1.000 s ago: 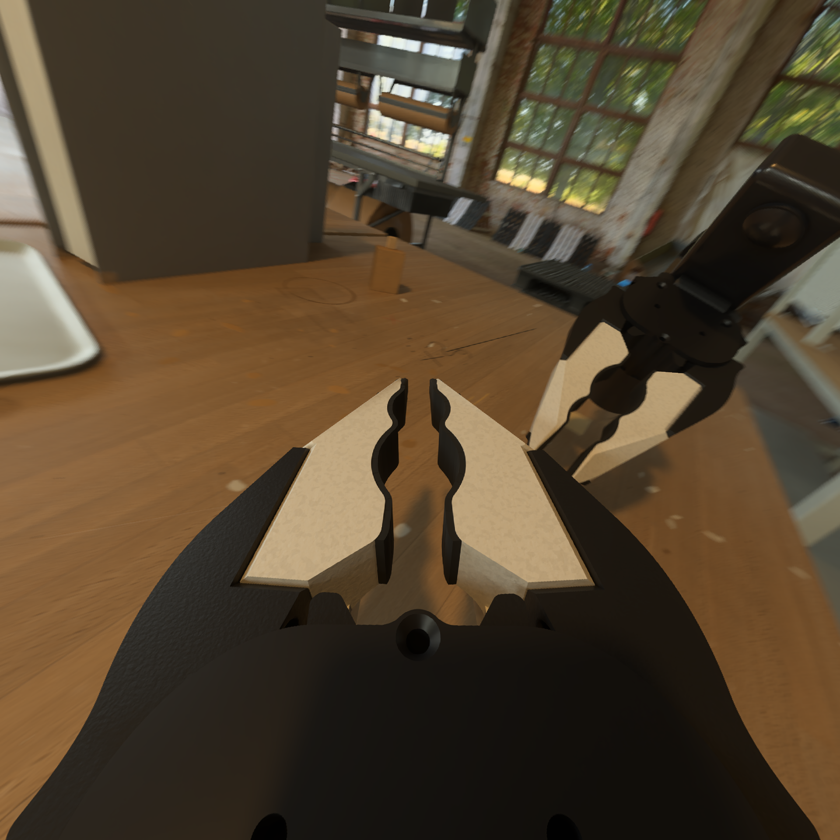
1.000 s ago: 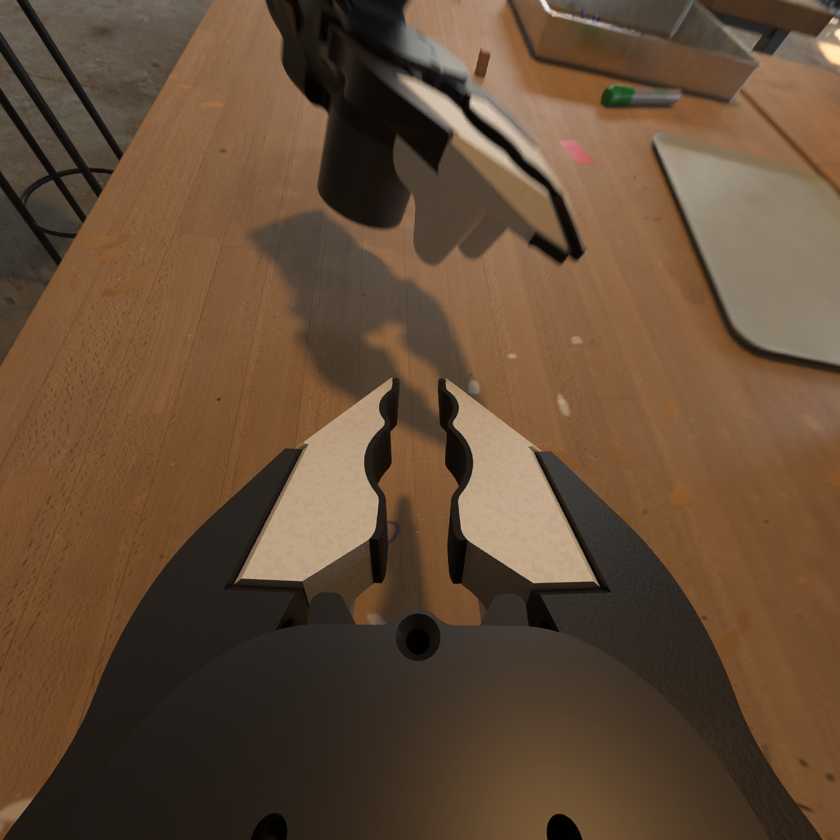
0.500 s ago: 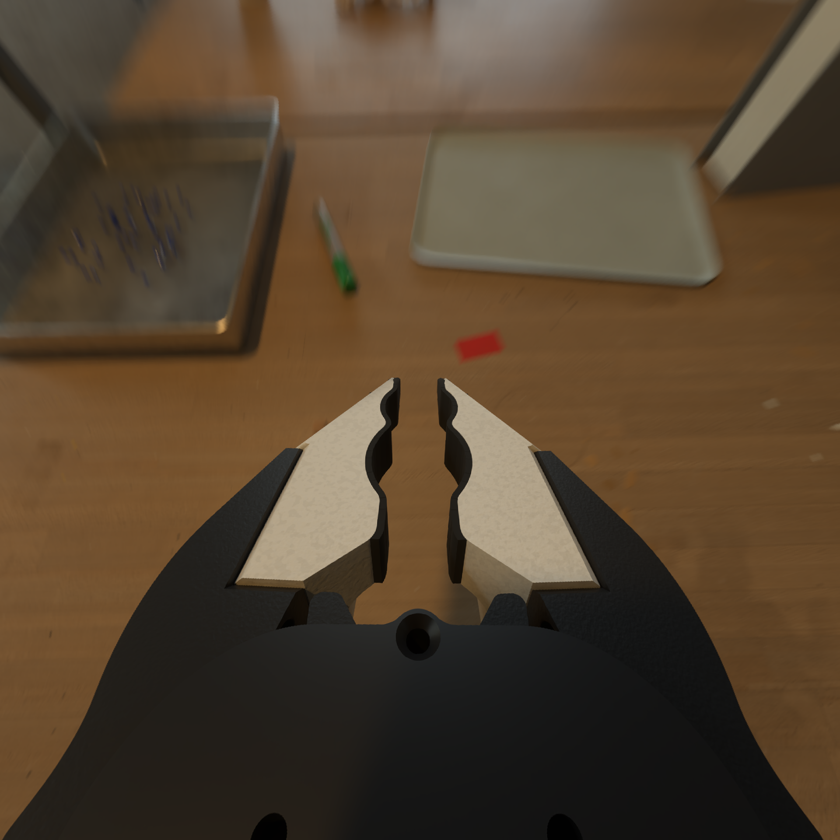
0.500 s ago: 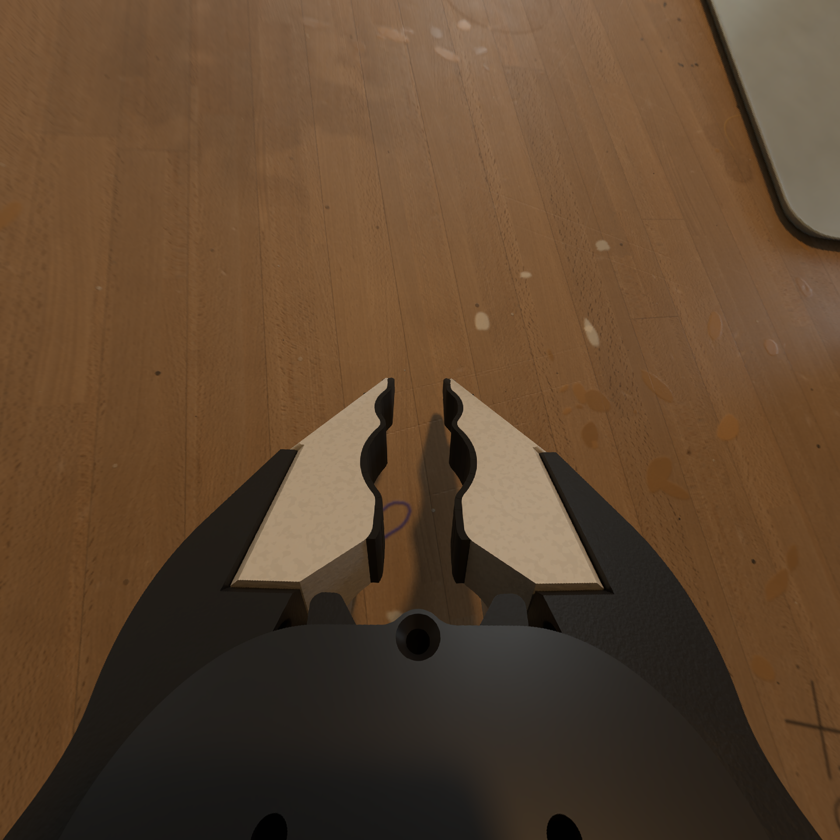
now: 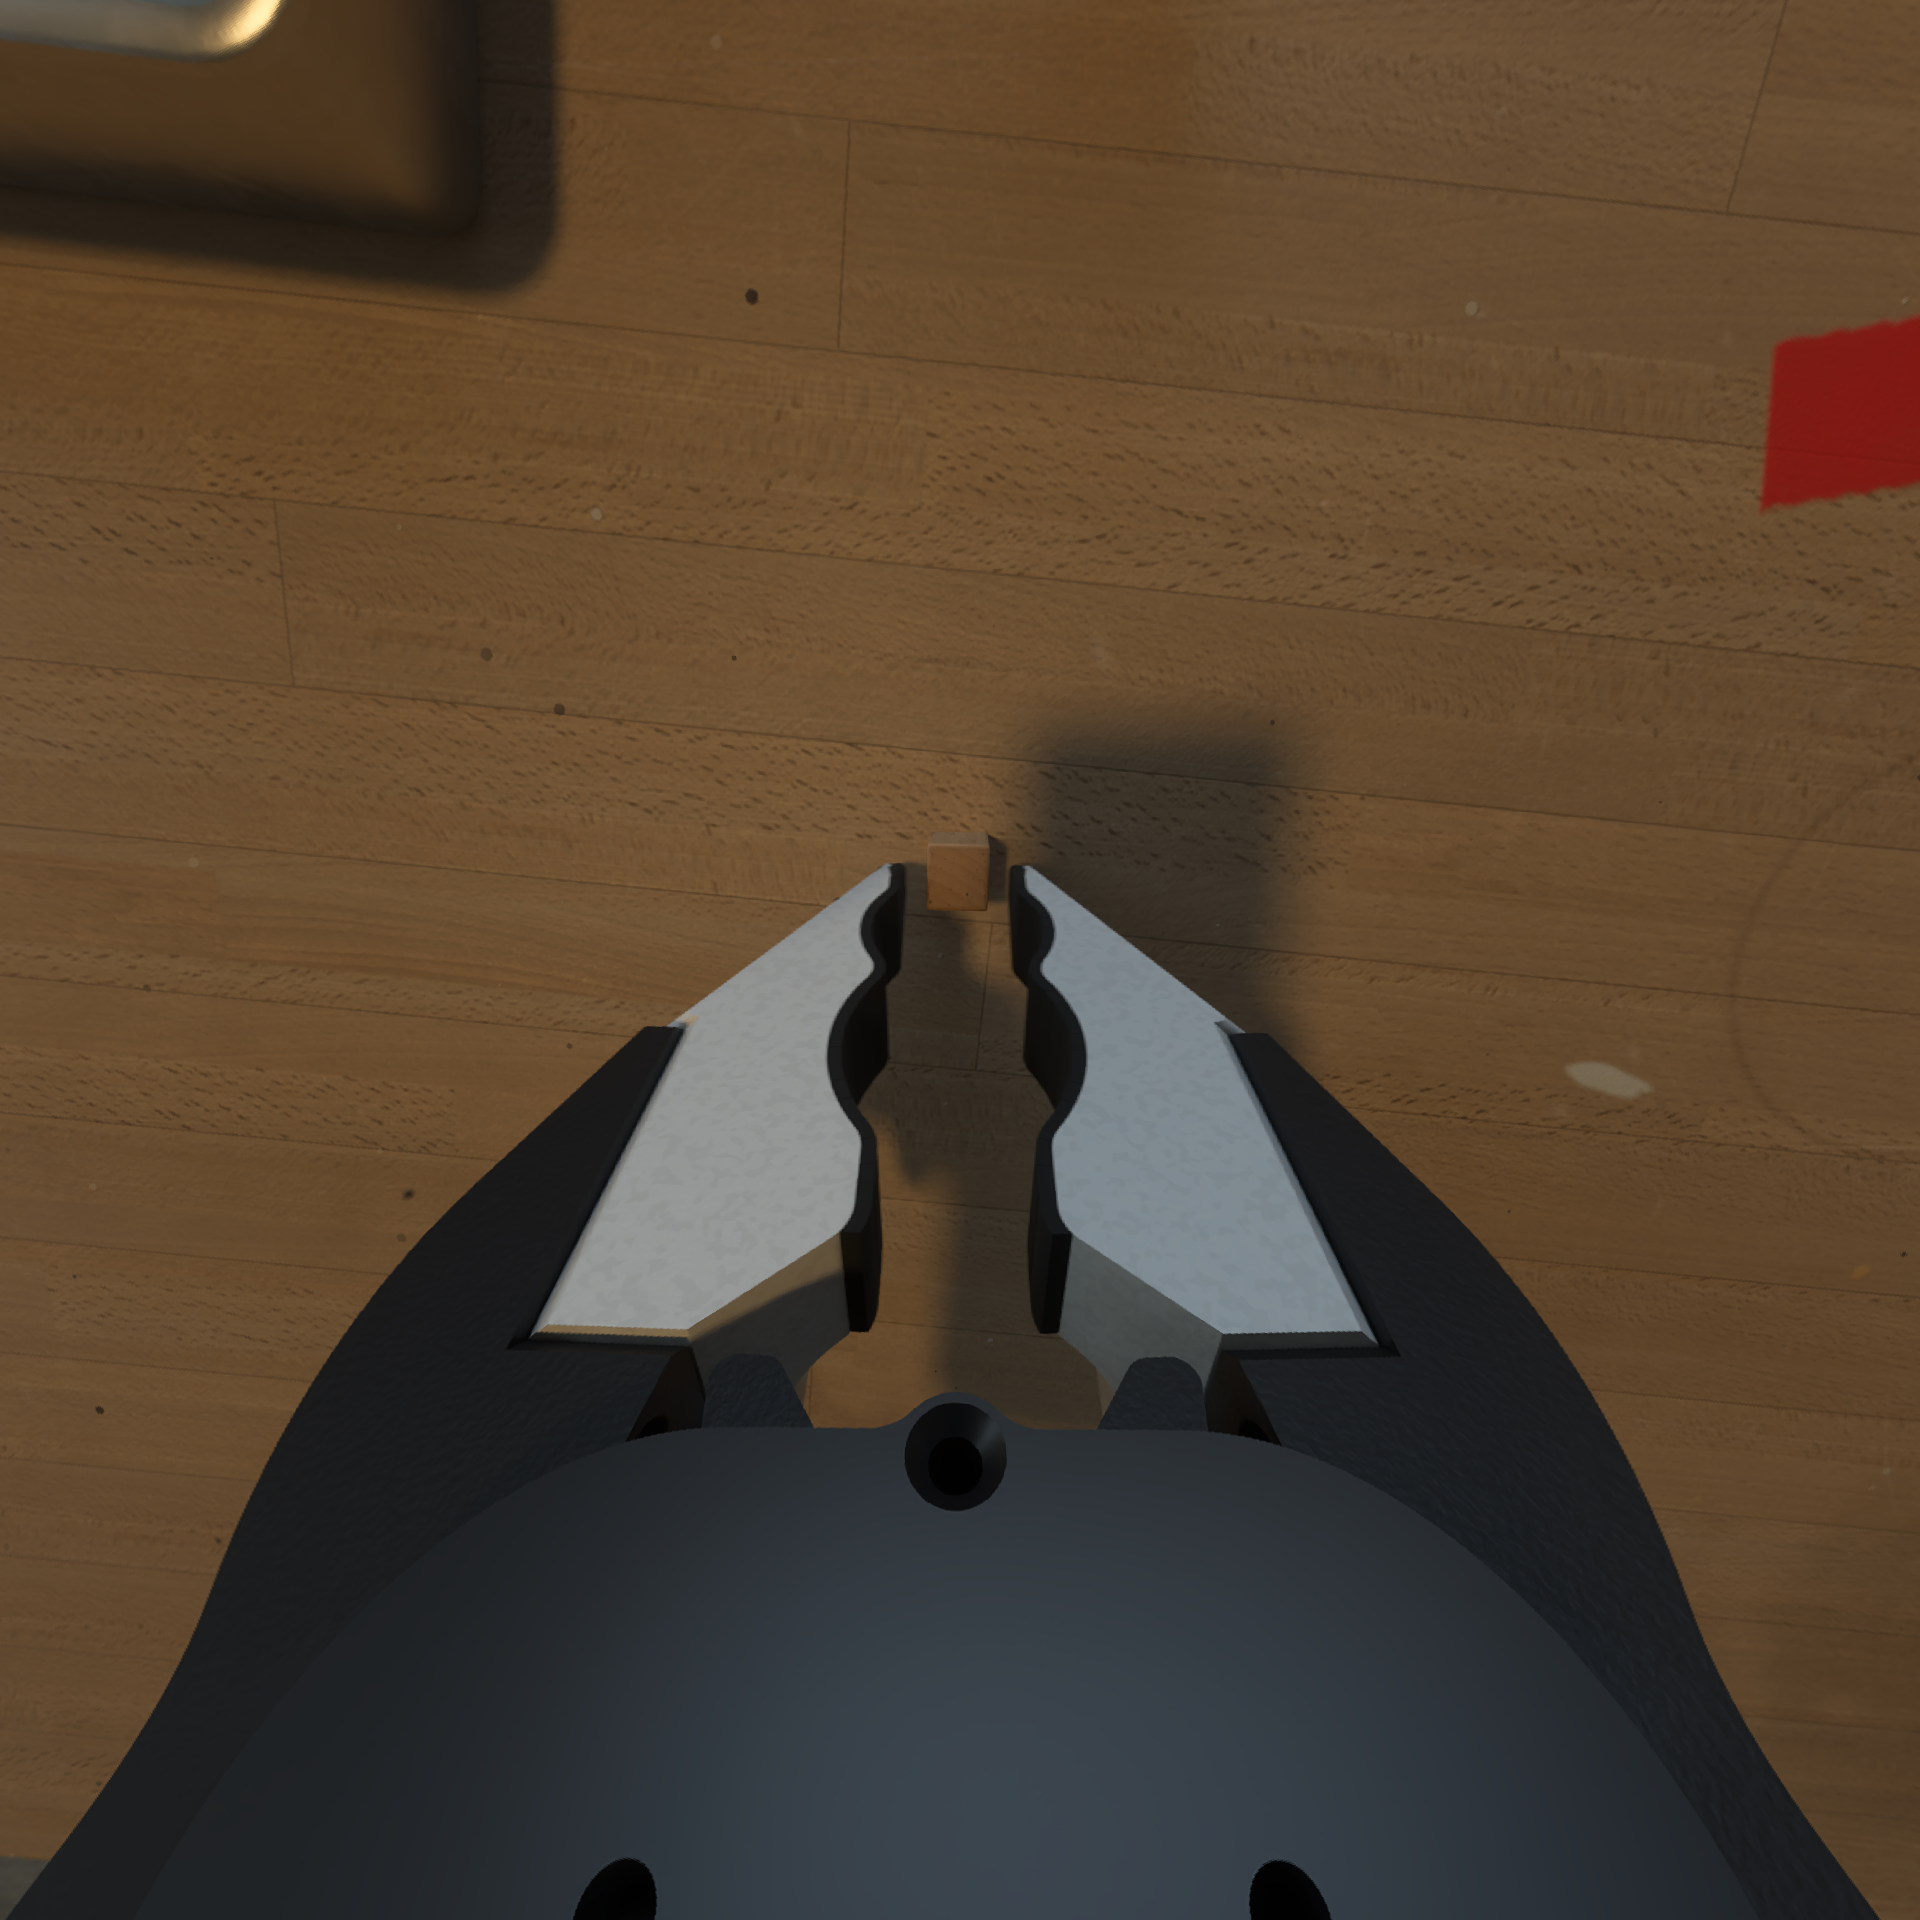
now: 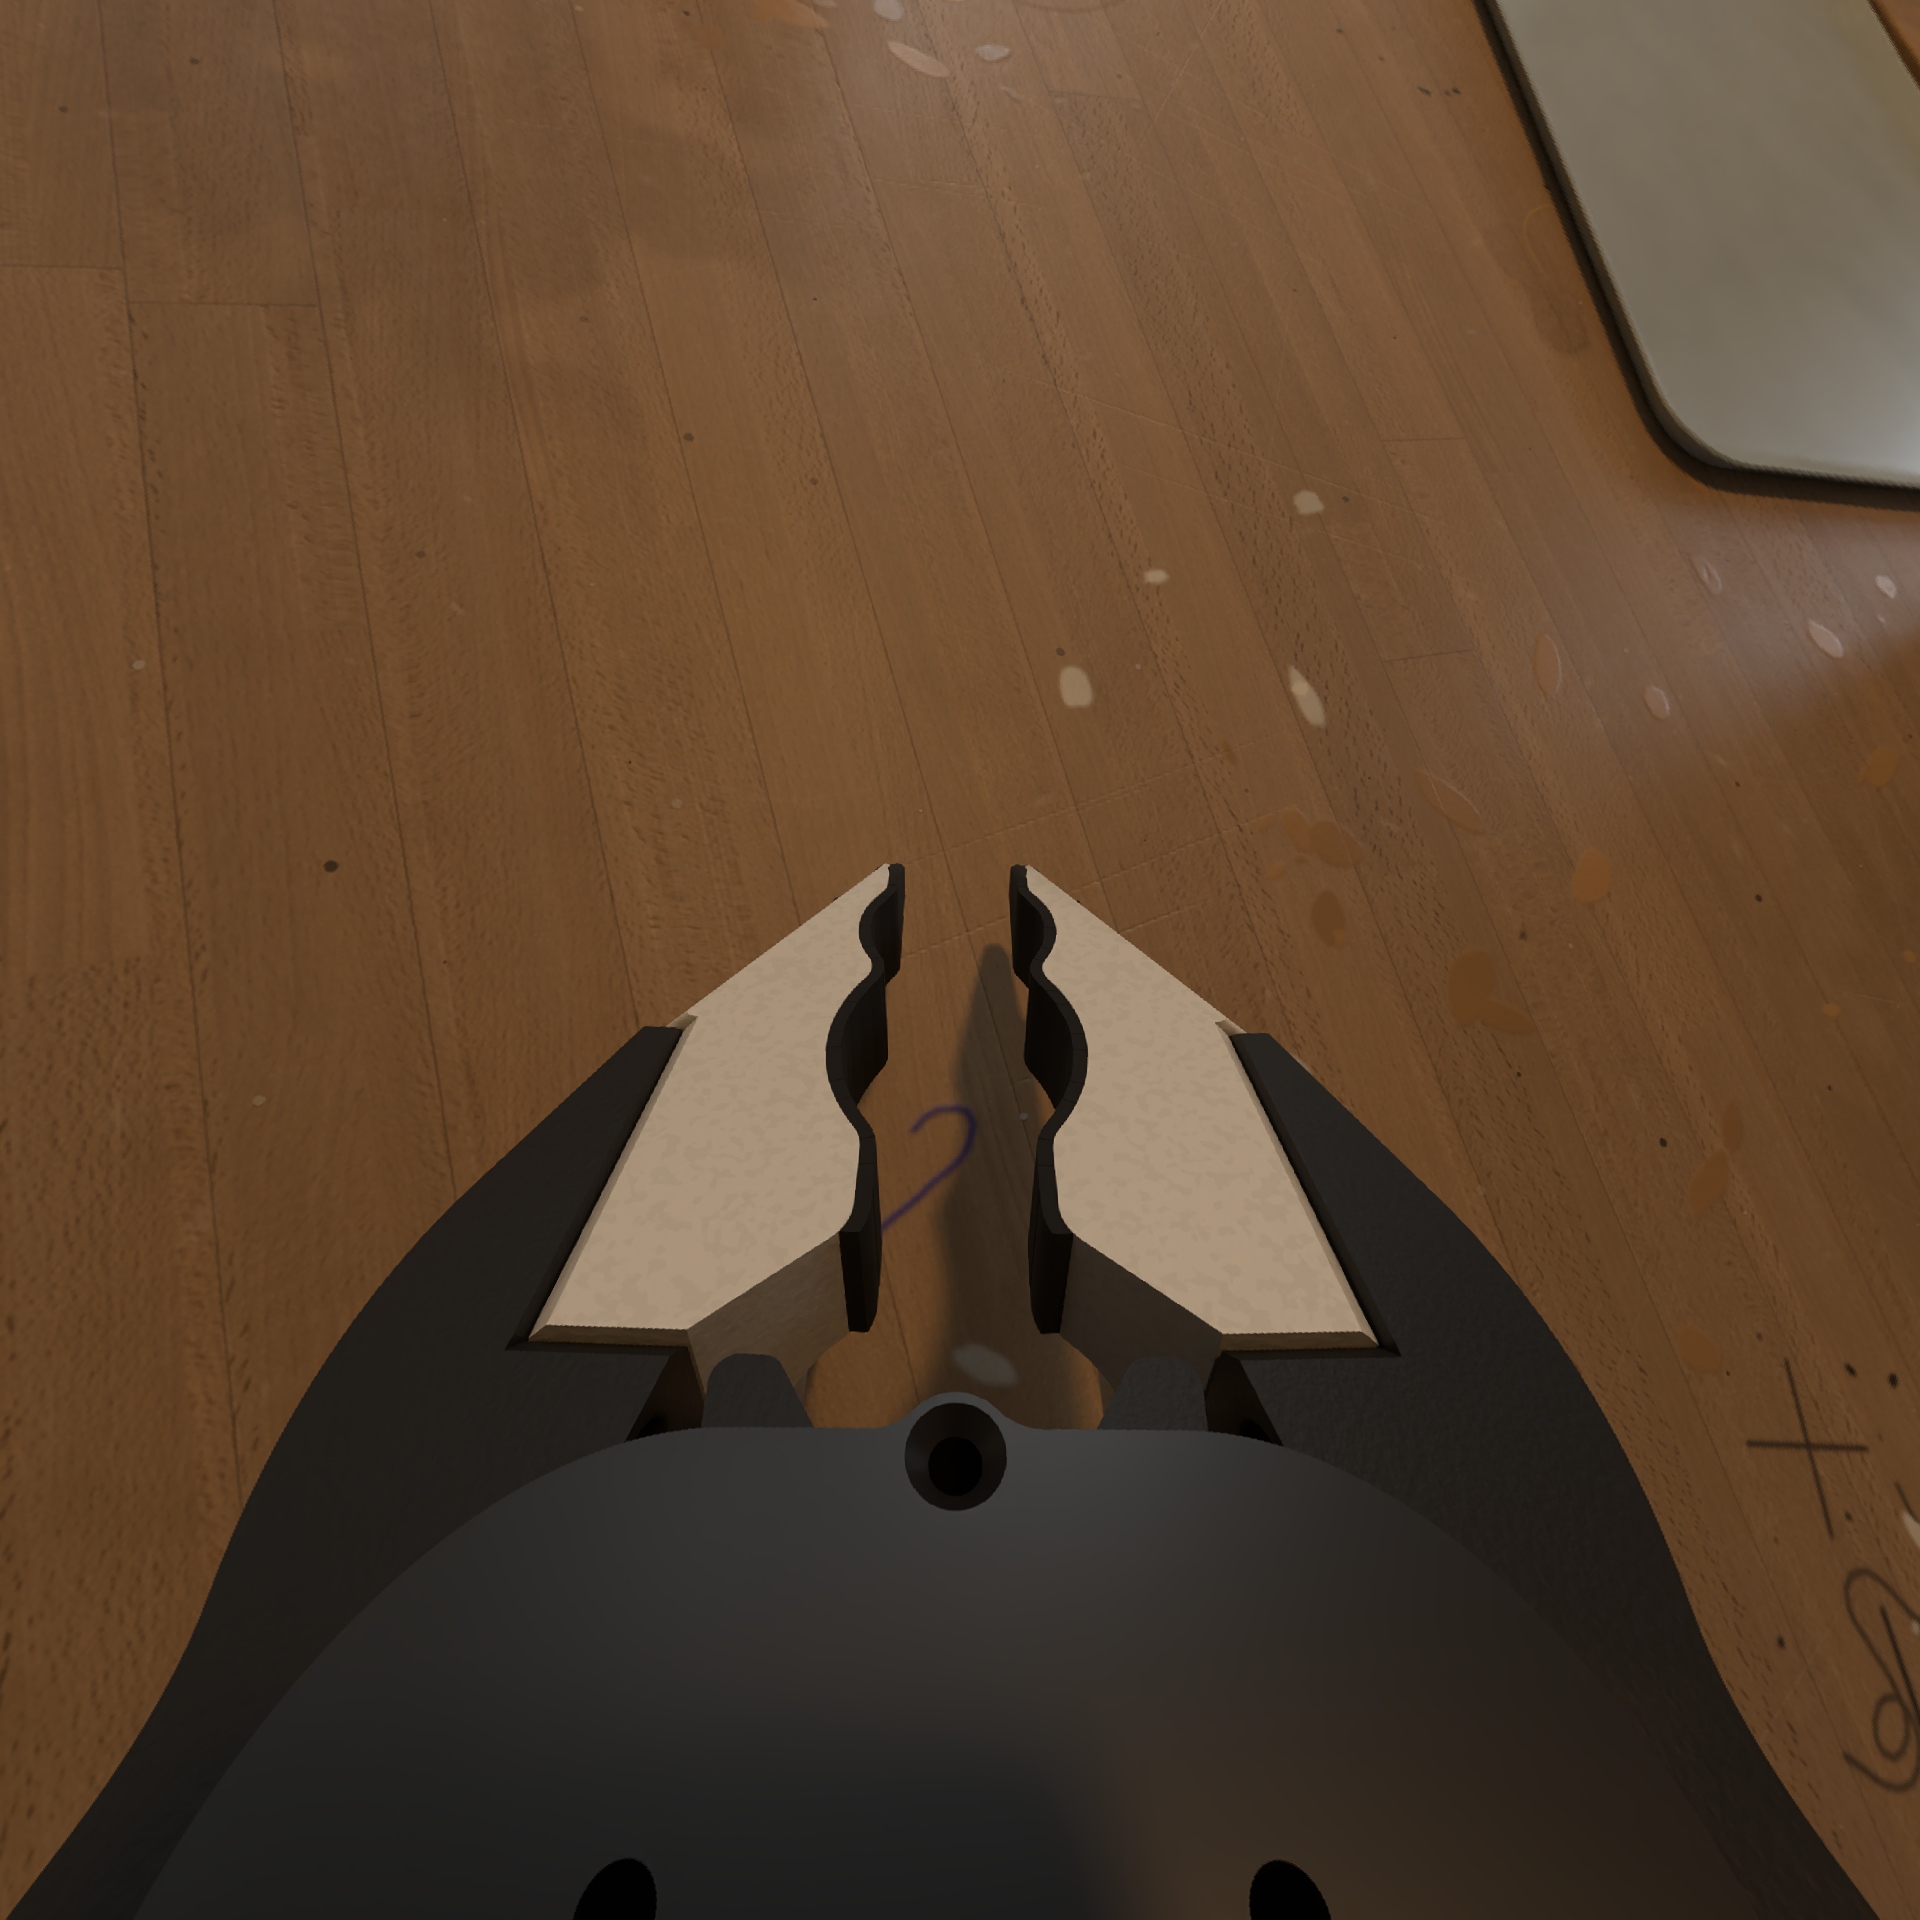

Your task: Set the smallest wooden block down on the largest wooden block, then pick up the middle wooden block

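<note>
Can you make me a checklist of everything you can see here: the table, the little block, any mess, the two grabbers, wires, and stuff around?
Surface: wooden table, plank joints, pale flecks and pen scribbles.
Job's things: one small wooden block on the table, just ahead of the left gripper's tips, untouched. Other blocks: nothing seen.
Clutter: red patch at the right edge of the left wrist view; blurred metal tray corner top left; pale flat tray top right in the right wrist view.
Grippers: left gripper open, empty, lined up on the block; right gripper open, empty, over bare wood.
Cables: nothing seen.
Surroundings: nothing seen beyond the table.
</note>
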Controlling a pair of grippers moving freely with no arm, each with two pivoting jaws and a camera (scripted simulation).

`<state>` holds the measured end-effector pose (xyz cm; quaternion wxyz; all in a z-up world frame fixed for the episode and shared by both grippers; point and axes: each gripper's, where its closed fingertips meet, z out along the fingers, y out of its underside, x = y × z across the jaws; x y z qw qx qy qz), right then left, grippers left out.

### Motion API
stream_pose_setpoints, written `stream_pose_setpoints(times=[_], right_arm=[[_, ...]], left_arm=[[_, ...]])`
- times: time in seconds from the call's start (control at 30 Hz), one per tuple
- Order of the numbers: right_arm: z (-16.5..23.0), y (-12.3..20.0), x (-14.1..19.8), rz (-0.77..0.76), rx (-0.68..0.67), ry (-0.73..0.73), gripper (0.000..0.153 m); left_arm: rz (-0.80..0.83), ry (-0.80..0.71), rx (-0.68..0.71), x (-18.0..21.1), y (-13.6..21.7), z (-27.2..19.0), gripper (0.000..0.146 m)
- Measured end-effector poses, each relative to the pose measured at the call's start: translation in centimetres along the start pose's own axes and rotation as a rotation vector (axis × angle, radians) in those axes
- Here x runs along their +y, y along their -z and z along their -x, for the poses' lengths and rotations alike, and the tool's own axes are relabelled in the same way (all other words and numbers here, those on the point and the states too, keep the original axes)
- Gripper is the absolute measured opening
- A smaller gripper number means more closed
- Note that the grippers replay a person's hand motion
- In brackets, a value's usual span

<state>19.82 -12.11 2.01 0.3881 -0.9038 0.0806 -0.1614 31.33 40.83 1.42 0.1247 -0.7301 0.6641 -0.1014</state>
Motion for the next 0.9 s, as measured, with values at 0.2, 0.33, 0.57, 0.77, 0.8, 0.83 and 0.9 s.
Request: stream_pose_setpoints(times=[0.2, 0.33, 0.57, 0.77, 0.8, 0.83, 0.9], right_arm=[[-0.2, -0.3, 0.0, 0.008, -0.018, -0.026, 0.021], [-0.2, -0.4, -0.1, 0.011, -0.033, -0.026, 0.021], [-1.1, -0.6, -2.6, -0.102, 0.05, 0.005, 0.024], [-3.4, 0.6, -12.4, -0.476, 0.152, -0.045, 0.033], [-3.6, 0.8, -13.9, -0.531, 0.136, -0.084, 0.034], [-3.8, 1.0, -15.3, -0.578, 0.099, -0.139, 0.035], [-3.9, 1.4, -17.0, -0.642, -0.001, -0.269, 0.039]], left_arm=[[-0.068, 0.016, 0.026, 0.0, 0.3, -0.2, 0.011], [-0.226, 0.057, 0.092, -0.8, 2.7, -0.8, 0.011], [-0.705, 0.022, 0.374, -4.9, 16.0, -8.8, 0.011], [-1.111, -0.103, 0.754, -4.4, 24.8, -25.7, 0.011], [-1.16, -0.104, 0.828, -3.7, 24.9, -28.4, 0.011], [-1.203, -0.101, 0.907, -2.9, 24.9, -31.0, 0.011], [-1.269, -0.082, 1.033, -1.4, 24.6, -34.8, 0.011]])
